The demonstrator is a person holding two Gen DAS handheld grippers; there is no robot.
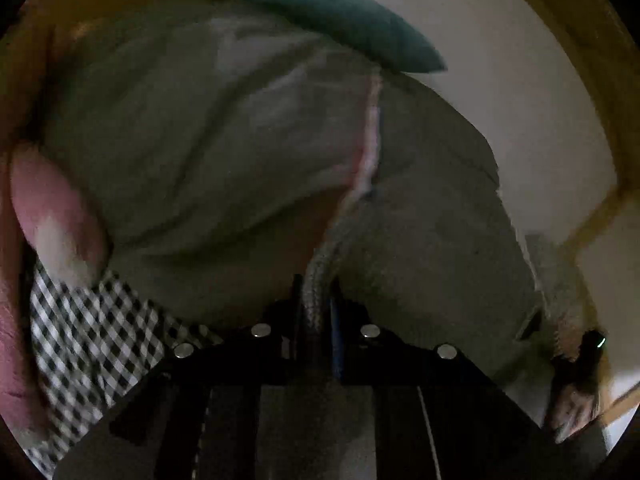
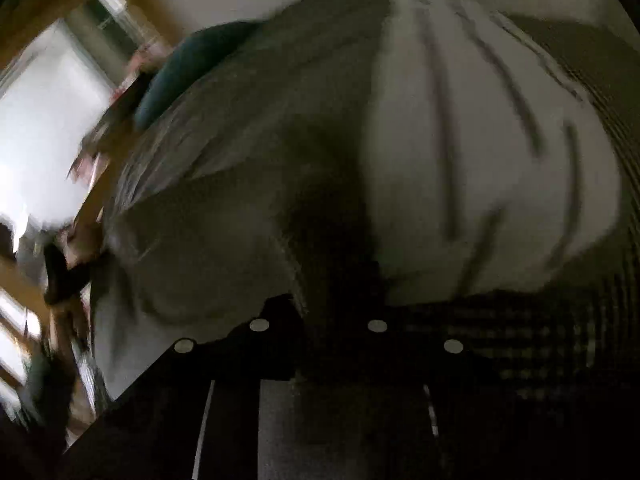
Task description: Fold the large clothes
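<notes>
Left gripper [image 1: 316, 300] pinches the grey garment's [image 1: 224, 128] ribbed edge; right gripper [image 2: 320, 304] clamps cloth too; lifting both evenly should keep the fold square.

One large pale grey-beige garment [image 1: 224, 128], knit texture, heavily creased and bunched, fills most of both wrist views. A pink-and-white strip [image 1: 370, 136] runs along one seam or opening edge. A ribbed hem edge [image 1: 316, 280] is gathered into a narrow upright fold at the near side. In the right wrist view the cloth is blurred; dark stripes [image 2: 444, 120] cross a lighter panel.
</notes>
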